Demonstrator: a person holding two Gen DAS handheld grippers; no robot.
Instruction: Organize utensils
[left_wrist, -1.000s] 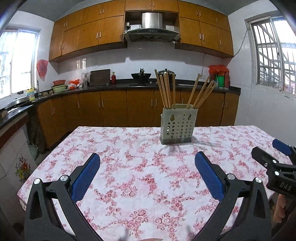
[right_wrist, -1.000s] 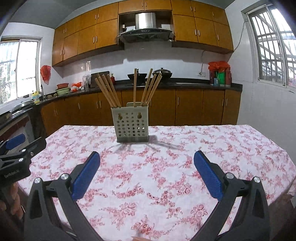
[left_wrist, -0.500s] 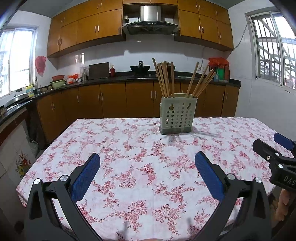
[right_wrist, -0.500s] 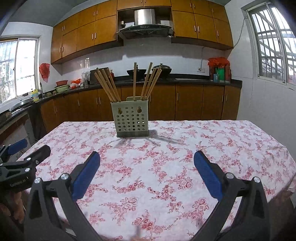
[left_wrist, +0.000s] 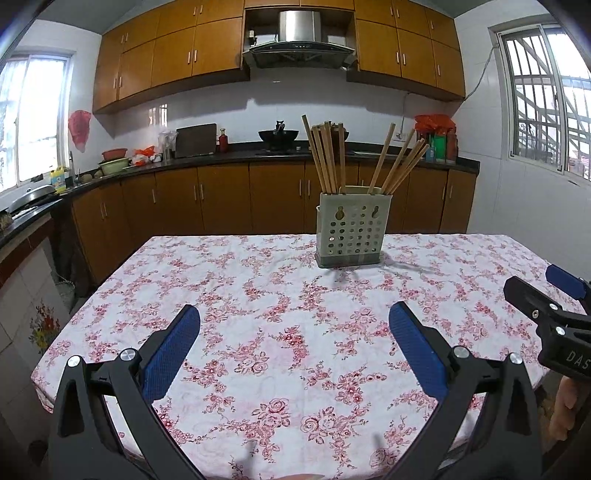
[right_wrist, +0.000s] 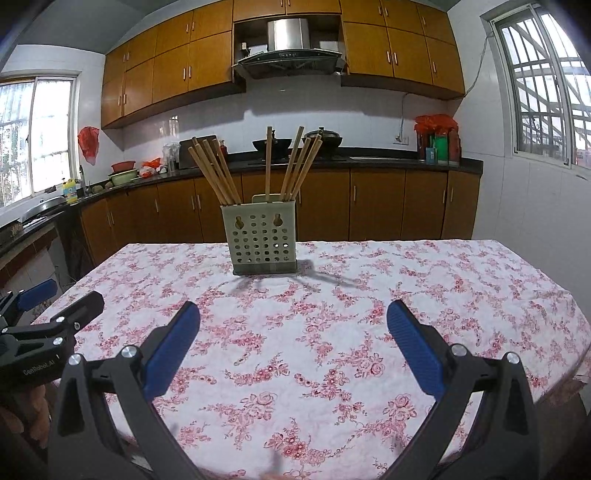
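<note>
chopsticks (left_wrist: 332, 158) standing in holder (left_wrist: 350, 232); table (left_wrist: 258, 332) otherwise bare
left gripper (left_wrist: 295, 347), right gripper (right_wrist: 293, 345): both wide apart, empty; task apparently complete

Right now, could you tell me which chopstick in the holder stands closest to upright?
The lone chopstick near the middle of the holder: it rises almost straight, while the left bunch fans left and the right bunch leans right.

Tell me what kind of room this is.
A home kitchen, most likely: a range hood over a wok on the counter, wooden cabinets, and a chopstick holder on a floral-clothed table.
</note>
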